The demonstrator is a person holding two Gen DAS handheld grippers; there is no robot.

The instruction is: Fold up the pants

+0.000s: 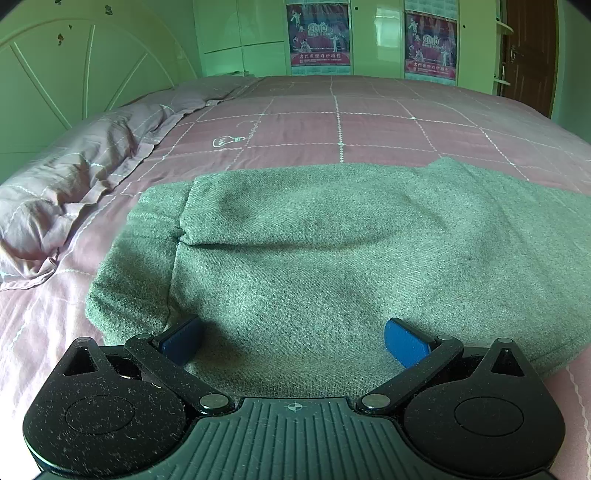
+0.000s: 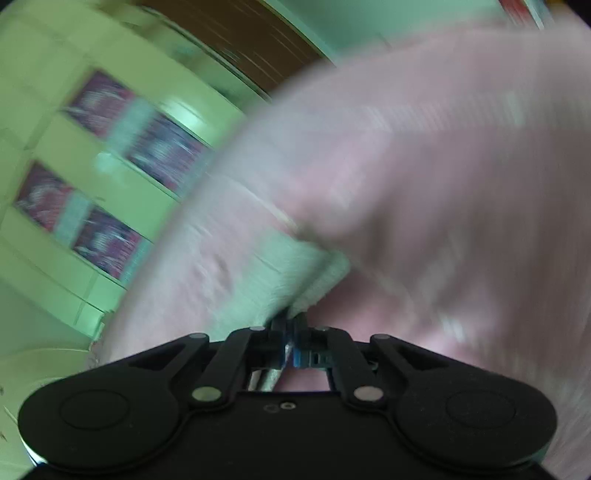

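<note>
The grey-green pants [image 1: 332, 251] lie folded in layers on the pink checked bedspread [image 1: 369, 122], filling the middle of the left wrist view. My left gripper [image 1: 291, 330] hangs just over their near edge, wide open, its blue pads [image 1: 404, 341] on either side of bare cloth and gripping nothing. The right wrist view is badly blurred. There my right gripper [image 2: 292, 326] has its jaws together, and a strip of the pants [image 2: 291, 277] runs into them. The rest of the garment is out of that view.
A rumpled pale pillow [image 1: 70, 192] lies along the left side of the bed by the white headboard [image 1: 74, 81]. White wardrobe doors with two posters [image 1: 319, 33] stand beyond the bed. A brown door [image 1: 532, 55] is at the far right.
</note>
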